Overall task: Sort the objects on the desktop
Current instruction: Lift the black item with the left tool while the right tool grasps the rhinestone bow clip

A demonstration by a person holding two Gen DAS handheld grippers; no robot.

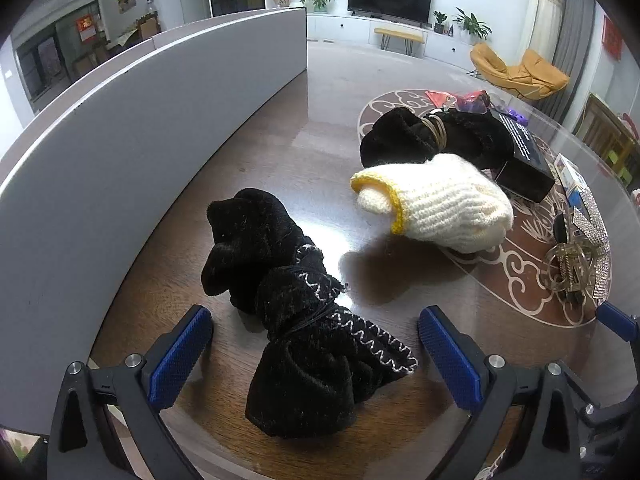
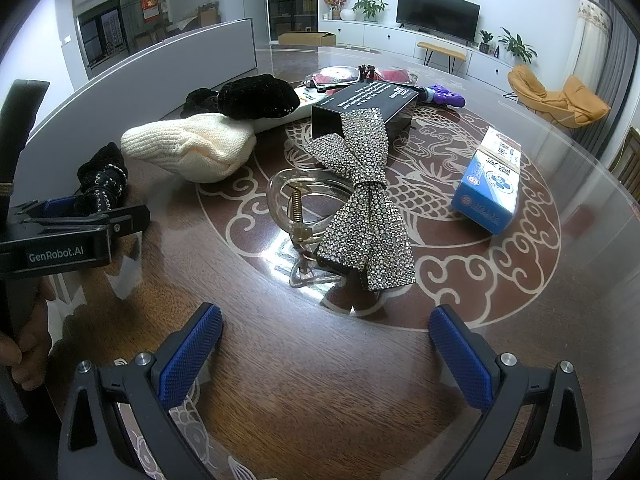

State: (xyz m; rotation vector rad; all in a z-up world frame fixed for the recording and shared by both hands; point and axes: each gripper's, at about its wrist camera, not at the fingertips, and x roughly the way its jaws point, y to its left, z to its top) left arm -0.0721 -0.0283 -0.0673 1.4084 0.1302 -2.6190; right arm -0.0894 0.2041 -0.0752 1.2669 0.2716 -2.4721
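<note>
living-room furniture sits far behind a glossy round table (image 1: 304,132) with a grey partition (image 1: 120,140) curving along its 9 o'clock side. from the left wrist, the left gripper (image 1: 316,344) stands wide apart around a black velvet bow (image 1: 304,316), its pads flanking the bow and not yet pressing it. a cream mitt (image 1: 436,204) lies at 1 o'clock, near but not touching the bow, with a second black bow (image 1: 432,140) beyond it. i judge the risk to be soft, lopsided fabric: closing on one loose lobe could let the rest sag or drag across the slick top, and a sweep toward 1 o'clock might nudge the mitt. from the right wrist, the right gripper (image 2: 324,348) is also spread open and empty over bare wood, with a sequin bow (image 2: 360,200) lying partly over a clear claw clip (image 2: 296,200) at 12 o'clock and a blue box (image 2: 490,184) at 2 o'clock. lifting the sequin bow could snag and tow the clip; whether they are hooked together i cannot tell. the grippers sit close, so a collision looks possible.
</note>
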